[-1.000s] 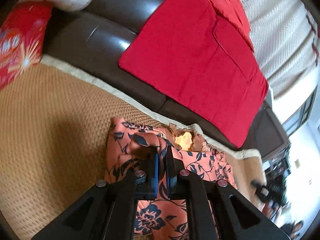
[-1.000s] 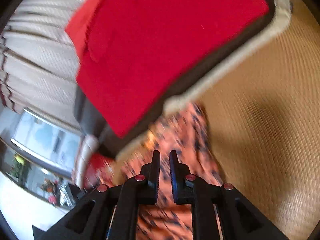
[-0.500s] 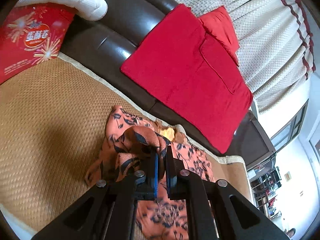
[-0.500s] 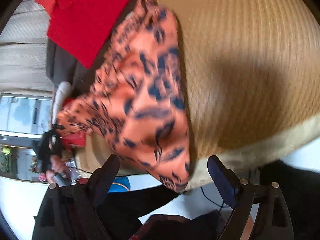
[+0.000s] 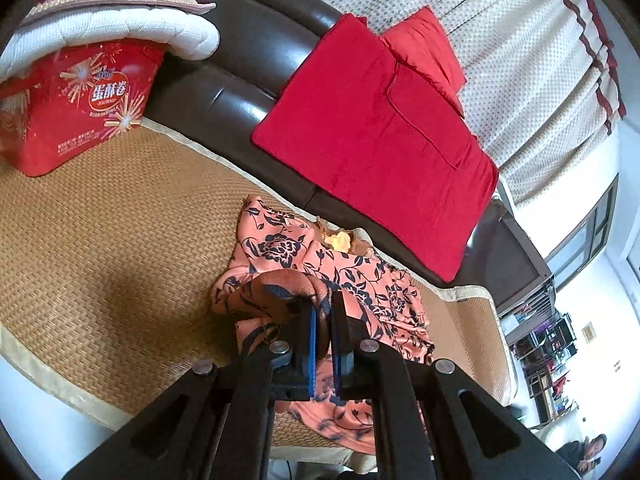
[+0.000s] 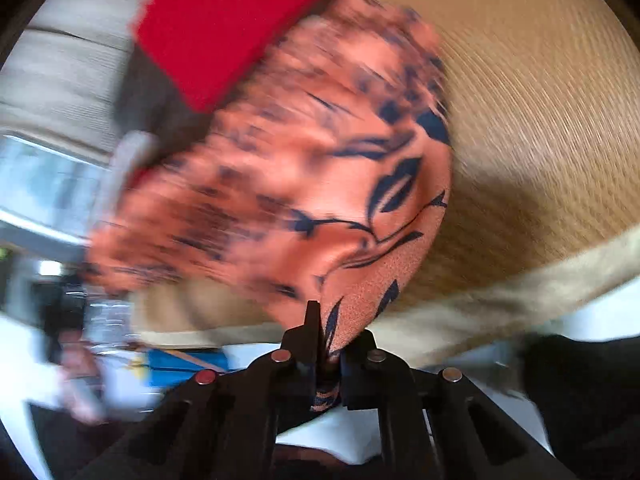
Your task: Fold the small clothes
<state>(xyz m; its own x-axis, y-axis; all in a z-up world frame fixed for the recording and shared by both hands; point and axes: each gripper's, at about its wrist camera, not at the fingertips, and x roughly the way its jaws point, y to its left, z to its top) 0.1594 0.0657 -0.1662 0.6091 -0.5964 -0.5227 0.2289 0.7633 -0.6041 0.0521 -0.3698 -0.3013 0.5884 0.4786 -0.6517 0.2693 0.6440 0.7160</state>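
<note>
Orange floral cloth lies rumpled on the woven mat of the sofa, near the mat's back edge and under the red cushion. Your left gripper is clamped on a raised, bunched fold of the cloth, as it was half a second ago, but the view has pulled back: the red box under the white blanket now shows in full, where before it was cut off at the frame edge. Your right gripper has changed most: half a second ago its jaws stood wide apart short of the cloth; now they are pinched together on a corner of it at the mat's front edge. The right view is blurred, so finer detail there can't be told.
</note>
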